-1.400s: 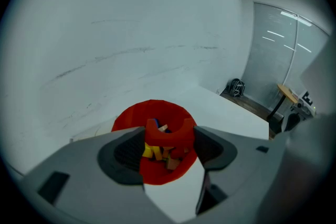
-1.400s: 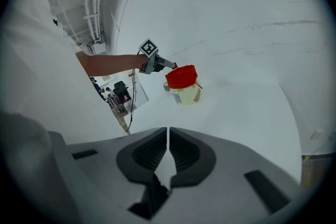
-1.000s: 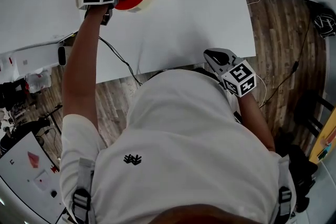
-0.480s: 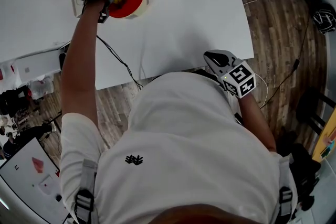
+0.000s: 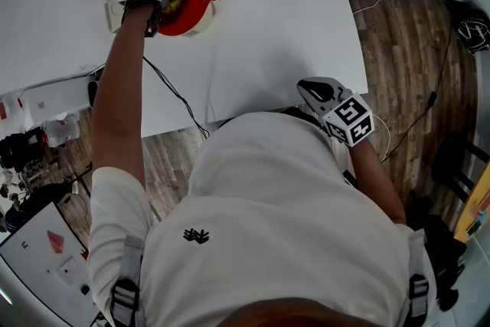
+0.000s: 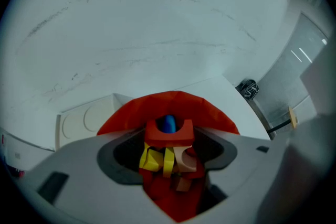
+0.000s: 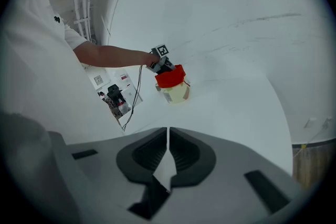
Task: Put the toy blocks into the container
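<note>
Your left gripper point(image 5: 167, 1) dips into the mouth of the red-lined container point(image 5: 193, 10), which stands on the white desk point(image 5: 268, 27). In the left gripper view, its fingers are clamped on a red block point(image 6: 169, 132), which fills the gap between them edge to edge. A blue block point(image 6: 167, 123) shows through the notch in the red block's top. Just behind the red one, inside the container, lie yellow blocks point(image 6: 149, 159) and a tan block point(image 6: 185, 157), piled against the red lining.

Your right gripper point(image 5: 310, 89) hangs well apart from the container, close against your white shirt point(image 5: 268, 226). Its fingers are pressed together, with only a thin slit between them. Its own view looks back across the desk to the container, whose cream wall shows below the red rim, with the left gripper at its top. A black cable point(image 5: 172, 92) trails from near the container off the desk edge, beside your left arm.
</note>
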Tool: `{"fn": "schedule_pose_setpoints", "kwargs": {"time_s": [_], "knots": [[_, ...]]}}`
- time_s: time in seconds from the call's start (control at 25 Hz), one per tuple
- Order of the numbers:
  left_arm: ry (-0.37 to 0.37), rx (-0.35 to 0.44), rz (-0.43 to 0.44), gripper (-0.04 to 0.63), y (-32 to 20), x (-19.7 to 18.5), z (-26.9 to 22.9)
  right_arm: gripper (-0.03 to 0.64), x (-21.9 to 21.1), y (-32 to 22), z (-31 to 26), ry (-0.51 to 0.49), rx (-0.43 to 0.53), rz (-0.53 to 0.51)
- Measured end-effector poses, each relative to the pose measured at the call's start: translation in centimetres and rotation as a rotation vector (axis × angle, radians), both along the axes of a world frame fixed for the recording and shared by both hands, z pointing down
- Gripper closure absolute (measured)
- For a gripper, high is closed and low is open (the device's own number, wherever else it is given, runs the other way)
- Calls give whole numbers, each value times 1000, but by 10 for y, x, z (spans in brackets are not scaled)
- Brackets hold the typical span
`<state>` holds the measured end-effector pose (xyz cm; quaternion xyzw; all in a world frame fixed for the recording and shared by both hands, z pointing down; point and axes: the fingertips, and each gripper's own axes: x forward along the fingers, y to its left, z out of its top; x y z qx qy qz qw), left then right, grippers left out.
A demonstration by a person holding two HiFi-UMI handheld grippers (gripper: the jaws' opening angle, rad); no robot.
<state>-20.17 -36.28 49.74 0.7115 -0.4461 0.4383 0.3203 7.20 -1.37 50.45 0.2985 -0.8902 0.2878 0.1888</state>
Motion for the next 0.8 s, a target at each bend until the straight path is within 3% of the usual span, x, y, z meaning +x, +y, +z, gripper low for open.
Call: {"fn": "schedule_pose_setpoints", "kwargs": {"time_s": [0.8], "knots": [[95, 101, -67, 301, 11, -5, -21, 600, 11, -10, 0, 0, 28, -53]]}}
